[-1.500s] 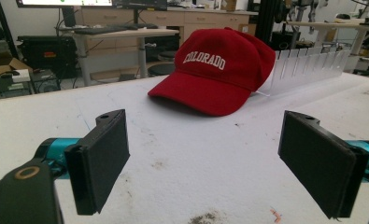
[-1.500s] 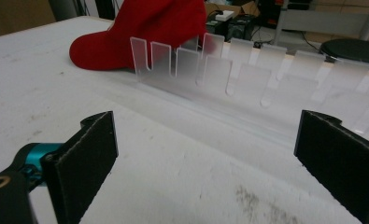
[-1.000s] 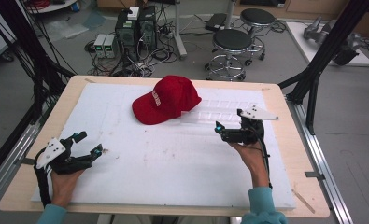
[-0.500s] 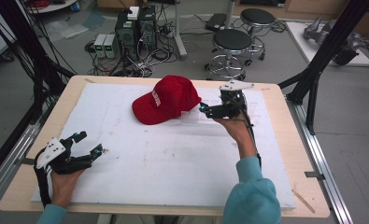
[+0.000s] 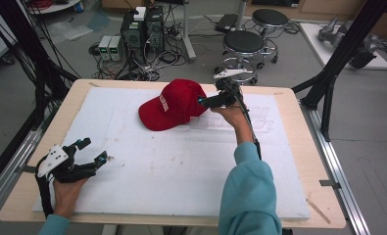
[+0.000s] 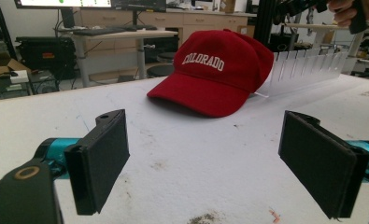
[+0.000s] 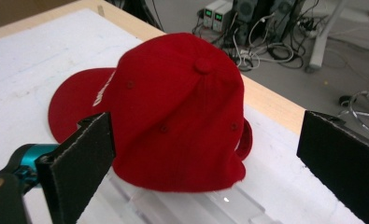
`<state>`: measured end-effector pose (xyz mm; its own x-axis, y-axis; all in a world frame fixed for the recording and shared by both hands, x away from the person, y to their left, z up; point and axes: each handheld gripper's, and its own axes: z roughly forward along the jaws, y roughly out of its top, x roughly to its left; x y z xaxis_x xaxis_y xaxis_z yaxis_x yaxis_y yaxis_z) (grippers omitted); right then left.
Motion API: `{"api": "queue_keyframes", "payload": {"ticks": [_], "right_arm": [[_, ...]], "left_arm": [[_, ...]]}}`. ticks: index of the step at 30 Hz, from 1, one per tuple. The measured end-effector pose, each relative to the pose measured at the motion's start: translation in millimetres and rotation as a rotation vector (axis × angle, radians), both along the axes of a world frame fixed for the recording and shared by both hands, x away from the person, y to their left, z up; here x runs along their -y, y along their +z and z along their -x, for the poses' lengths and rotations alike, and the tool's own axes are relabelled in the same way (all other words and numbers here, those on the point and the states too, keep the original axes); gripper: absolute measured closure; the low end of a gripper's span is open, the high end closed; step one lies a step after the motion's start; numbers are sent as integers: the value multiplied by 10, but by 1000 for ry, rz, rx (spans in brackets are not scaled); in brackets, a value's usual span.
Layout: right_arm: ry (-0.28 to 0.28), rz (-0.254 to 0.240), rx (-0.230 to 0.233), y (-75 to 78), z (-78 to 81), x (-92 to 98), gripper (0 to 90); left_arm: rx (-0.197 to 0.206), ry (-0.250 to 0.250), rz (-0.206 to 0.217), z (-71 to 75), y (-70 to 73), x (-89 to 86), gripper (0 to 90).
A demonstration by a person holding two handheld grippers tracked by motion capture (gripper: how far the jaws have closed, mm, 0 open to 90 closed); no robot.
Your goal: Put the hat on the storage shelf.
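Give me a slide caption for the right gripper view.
Open right tool lined up behind a red cap on the white table.

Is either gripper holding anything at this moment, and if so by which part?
Nothing is held. The right gripper has open jaws beside the red fabric baseball cap; the left gripper rests open on the white foam board.

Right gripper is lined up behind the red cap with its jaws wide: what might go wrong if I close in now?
The red fabric baseball cap rests partly on the clear plastic slotted rack, so the right gripper may catch the rack and drag it. The soft crown could crumple or slip out. The left gripper sits open and far away, unable to steady anything.
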<state>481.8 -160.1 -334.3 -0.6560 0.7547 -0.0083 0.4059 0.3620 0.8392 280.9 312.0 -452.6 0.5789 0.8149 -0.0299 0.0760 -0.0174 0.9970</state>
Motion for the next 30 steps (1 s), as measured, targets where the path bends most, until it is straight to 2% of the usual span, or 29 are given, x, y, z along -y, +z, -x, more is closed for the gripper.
{"api": "queue_keyframes", "payload": {"ticks": [6,8,10,11,13,15,17,20,22,24,26,27,29,30], "right_arm": [[-21,3,-29,-112,-119,-57,42],[-22,27,-39,-188,-168,-92,48],[-26,26,-43,-210,-186,-97,48],[-30,10,-54,-262,-230,-98,59],[-34,15,-55,-286,-249,-101,64],[-33,23,-80,-363,-308,-127,73],[-26,21,-91,-392,-341,-140,147],[-23,18,-87,-416,-373,-158,158],[-17,18,-96,-441,-409,-165,187],[-10,1,-123,-482,-438,-175,254],[-5,16,-120,-496,-443,-183,277],[2,19,-124,-520,-456,-195,337],[19,1,-134,-532,-461,-205,398],[25,9,-127,-532,-459,-215,435]], "left_arm": [[0,-4,5,1,0,-3,163],[1,-5,6,5,0,-4,163],[2,-5,6,6,-1,-4,163],[4,-6,7,8,-1,-3,164],[5,-5,9,8,-2,-2,164],[2,-5,9,6,-2,-7,164],[2,-5,8,4,-1,-9,164],[1,-5,9,3,-1,-9,164],[1,-4,8,3,-1,-9,165],[1,-4,7,4,-1,-9,165],[1,-4,8,4,-1,-9,165],[1,-4,8,4,-1,-8,165],[0,-4,8,3,-1,-9,165],[1,-3,9,3,-2,-8,165]]}}
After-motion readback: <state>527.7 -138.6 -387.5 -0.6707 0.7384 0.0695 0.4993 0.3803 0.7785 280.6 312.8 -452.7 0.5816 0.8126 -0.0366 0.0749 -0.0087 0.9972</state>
